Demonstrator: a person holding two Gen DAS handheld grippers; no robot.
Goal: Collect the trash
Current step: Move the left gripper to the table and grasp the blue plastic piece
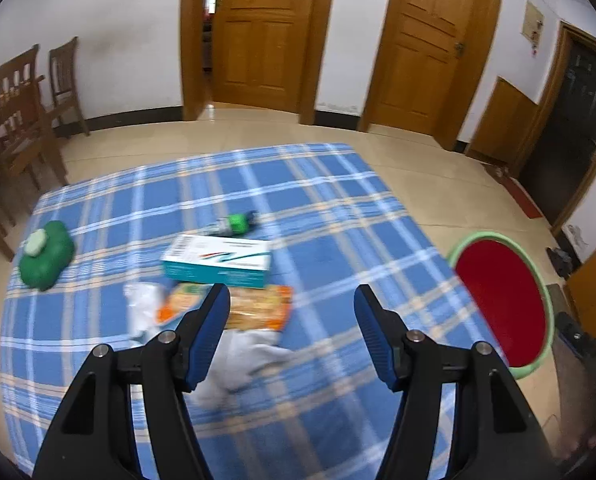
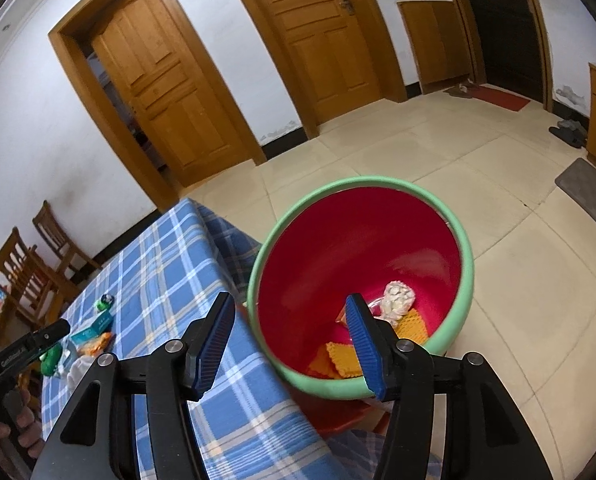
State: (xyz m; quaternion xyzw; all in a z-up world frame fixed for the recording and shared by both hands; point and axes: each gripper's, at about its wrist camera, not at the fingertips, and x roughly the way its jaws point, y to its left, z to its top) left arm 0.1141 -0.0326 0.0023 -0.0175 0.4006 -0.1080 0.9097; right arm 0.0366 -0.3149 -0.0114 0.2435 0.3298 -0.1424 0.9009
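While the left wrist view looks down across the blue plaid tablecloth [image 1: 330, 240], I note my left gripper [image 1: 291, 300] with its jaws parted and nothing between the blue ribbed pads. Remaining trash lies ahead and to the left of the fingers. An orange printed snack wrapper [image 1: 257, 306] sits just beyond the left finger, partly hidden by it, its long axis across the view. A crumpled white tissue [image 1: 249, 356] lies nearest, just under the left pad. A clear crinkled plastic scrap [image 1: 143, 304] lies further left. Behind these lies a teal-and-white flat cardboard box [image 1: 217, 260], long axis also crosswise, then a small crushed bottle with a green label [image 1: 235, 224]. A green lumpy item with a pale cap [image 1: 45, 254] sits well apart at the far left. Everything is blurred, so the edges are uncertain. This hand is clearly the nearer one; I judge a small shift left and down would put the wrapper or tissue between the pads. Nothing stands in the way.

In the right wrist view, my right gripper [image 2: 289, 312] hangs over the red plastic basin with a green rim [image 2: 464, 240], its jaws spread and empty. The basin stands just beside the table corner, with orange wrappers and a white wad already in it. My left gripper shows at the far left, above the table trash.
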